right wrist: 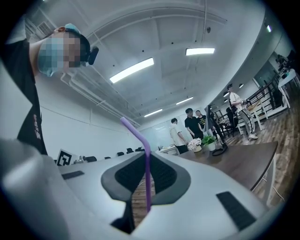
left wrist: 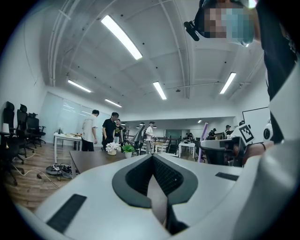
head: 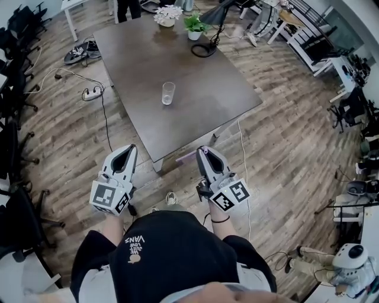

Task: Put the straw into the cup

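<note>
1. The straw [right wrist: 147,178] is a thin, purple bendy tube. In the right gripper view it stands upright at centre frame, and its upper part kinks toward the upper left above the bend.
2. The right gripper [right wrist: 146,154] pinches the straw, with its jaws closed on the straight shaft below the bend. In the head view this gripper [head: 203,151] sits at lower centre, just off the near edge of the table [head: 136,71].
3. The left gripper [left wrist: 151,158] has its jaws pressed together with nothing between them. In the head view it [head: 128,149] lies at lower left, beside the right gripper and apart from it.
4. The cup [head: 169,93] is a clear tumbler. It stands upright on the dark table, at upper centre of the head view, well apart from both grippers.
5. A pot of white flowers [head: 167,15] and a green plant [head: 194,26] stand at the table's far end.
6. Limits of view:
   - The straw's lower end is hidden behind the right gripper's body.
   - In the head view the straw is at most a faint pale streak.
   - In the left gripper view only its upper length [left wrist: 202,140] shows, at right.
   - The cup cannot be made out in either gripper view.
   - The marker cubes largely cover the person's hands.
</note>
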`<action>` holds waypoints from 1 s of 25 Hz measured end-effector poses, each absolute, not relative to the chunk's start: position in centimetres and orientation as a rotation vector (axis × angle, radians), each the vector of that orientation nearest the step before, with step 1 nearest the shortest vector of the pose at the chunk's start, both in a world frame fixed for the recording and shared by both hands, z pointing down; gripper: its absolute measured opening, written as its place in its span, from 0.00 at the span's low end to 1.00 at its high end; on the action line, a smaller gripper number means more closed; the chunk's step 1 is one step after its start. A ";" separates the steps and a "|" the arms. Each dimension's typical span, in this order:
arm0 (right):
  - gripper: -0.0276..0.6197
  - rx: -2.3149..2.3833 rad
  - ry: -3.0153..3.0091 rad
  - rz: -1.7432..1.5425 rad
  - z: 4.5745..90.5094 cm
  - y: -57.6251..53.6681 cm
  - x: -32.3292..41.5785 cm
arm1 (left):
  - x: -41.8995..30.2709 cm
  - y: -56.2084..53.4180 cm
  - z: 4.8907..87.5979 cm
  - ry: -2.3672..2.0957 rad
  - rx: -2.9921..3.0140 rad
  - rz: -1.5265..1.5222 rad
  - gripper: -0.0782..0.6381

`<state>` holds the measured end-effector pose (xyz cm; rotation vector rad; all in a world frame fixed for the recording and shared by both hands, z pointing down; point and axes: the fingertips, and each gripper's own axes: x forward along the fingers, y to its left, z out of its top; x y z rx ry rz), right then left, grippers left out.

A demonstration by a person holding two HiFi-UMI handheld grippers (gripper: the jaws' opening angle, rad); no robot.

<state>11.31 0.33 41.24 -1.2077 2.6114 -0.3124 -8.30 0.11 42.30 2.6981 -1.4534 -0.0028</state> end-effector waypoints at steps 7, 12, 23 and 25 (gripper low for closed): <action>0.10 -1.160 2.640 -0.312 41.6 -4.3 13.6 | -5.8 -3.9 42.7 -1.501 2.682 -0.001 0.12; 0.10 -1.135 2.655 -0.314 41.8 -7.4 14.0 | -5.0 -6.2 43.1 -1.514 2.681 0.015 0.12; 0.10 -1.207 2.619 -0.310 41.9 -14.1 10.7 | -8.0 -13.7 43.6 -1.439 2.703 0.021 0.12; 0.10 -1.232 2.606 -0.299 41.6 -15.2 9.9 | -8.6 -15.3 43.4 -1.408 2.721 0.013 0.12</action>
